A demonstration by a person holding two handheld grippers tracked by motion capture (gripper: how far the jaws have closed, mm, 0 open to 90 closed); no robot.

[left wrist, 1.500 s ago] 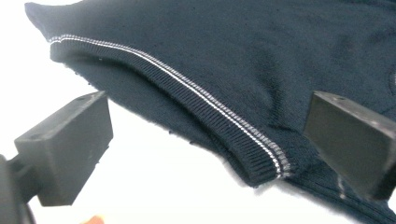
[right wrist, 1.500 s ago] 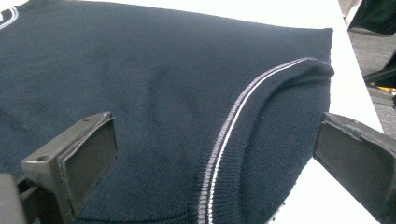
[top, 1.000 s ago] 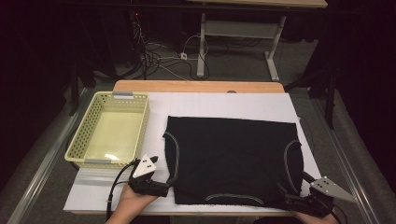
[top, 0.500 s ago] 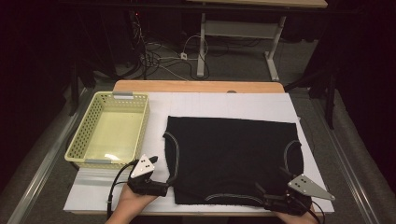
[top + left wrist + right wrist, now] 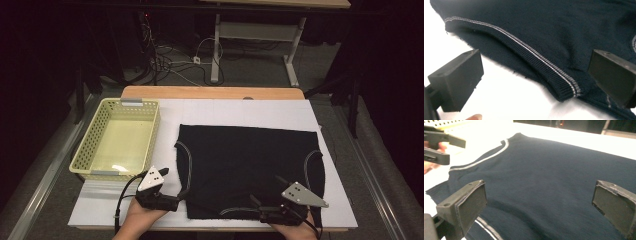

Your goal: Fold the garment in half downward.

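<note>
Grippers, left (image 5: 176, 202) and right (image 5: 256, 212), both wide open and empty, we are reaching the shirt's (image 5: 250, 165) near edge; nothing folded yet.

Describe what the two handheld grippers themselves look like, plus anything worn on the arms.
Each gripper, left gripper and right gripper, has a black body with two blocky black jaws, a pale grey three-cornered plate with small dark dots on top, and a black cable trailing away. The jaw pads look flat and matte. No sleeves are visible on the forearms.

Dim, dark surroundings; gripper views soft, overexposed.
</note>
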